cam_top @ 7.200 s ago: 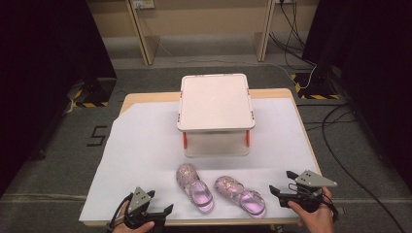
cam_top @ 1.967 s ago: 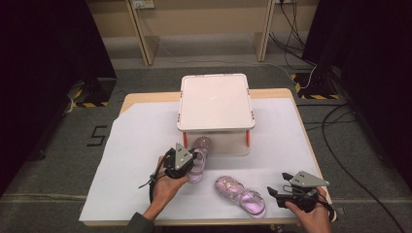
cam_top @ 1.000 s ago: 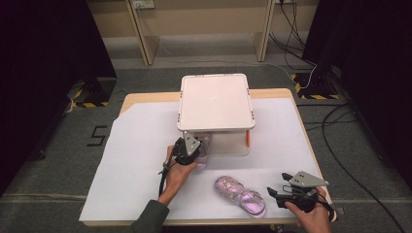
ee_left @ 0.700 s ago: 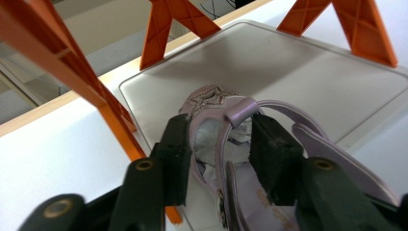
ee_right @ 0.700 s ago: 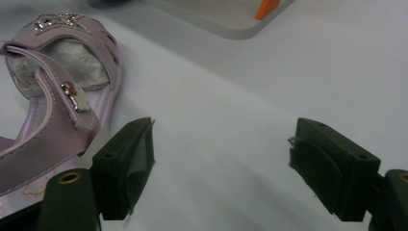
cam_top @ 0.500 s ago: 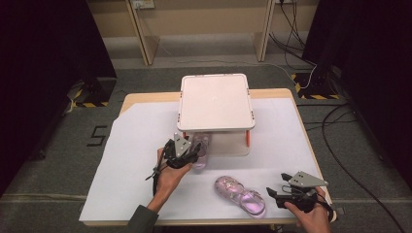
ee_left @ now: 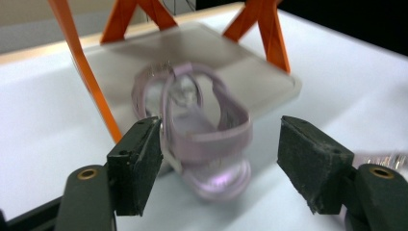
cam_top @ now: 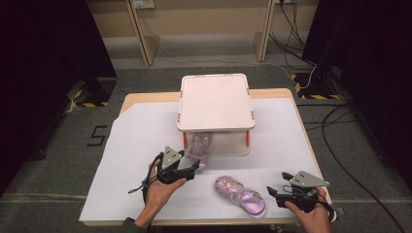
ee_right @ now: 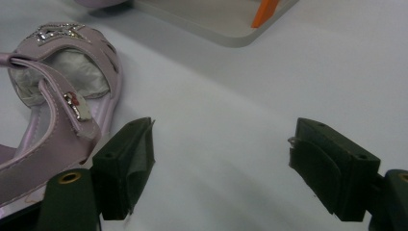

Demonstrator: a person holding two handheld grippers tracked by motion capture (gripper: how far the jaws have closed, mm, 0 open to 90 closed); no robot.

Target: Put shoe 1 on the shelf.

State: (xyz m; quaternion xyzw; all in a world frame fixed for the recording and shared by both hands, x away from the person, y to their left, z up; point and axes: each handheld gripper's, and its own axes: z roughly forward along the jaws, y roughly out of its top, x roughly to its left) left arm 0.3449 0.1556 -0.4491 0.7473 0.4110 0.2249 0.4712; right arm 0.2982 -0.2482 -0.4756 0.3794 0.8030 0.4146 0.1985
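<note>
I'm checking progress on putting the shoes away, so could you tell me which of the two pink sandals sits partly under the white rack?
The sandal just ahead of the left hand-held gripper: its toe lies on the rack's lower shelf. The other sandal lies out on the white sheet.

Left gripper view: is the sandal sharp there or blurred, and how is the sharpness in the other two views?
Left gripper view: the sandal and the orange legs are smeared by motion blur, while the black fingers stay crisp. Right gripper view: the second sandal is fairly sharp. High view: evenly lit white table cover, dark surroundings, no strong glare.
</note>
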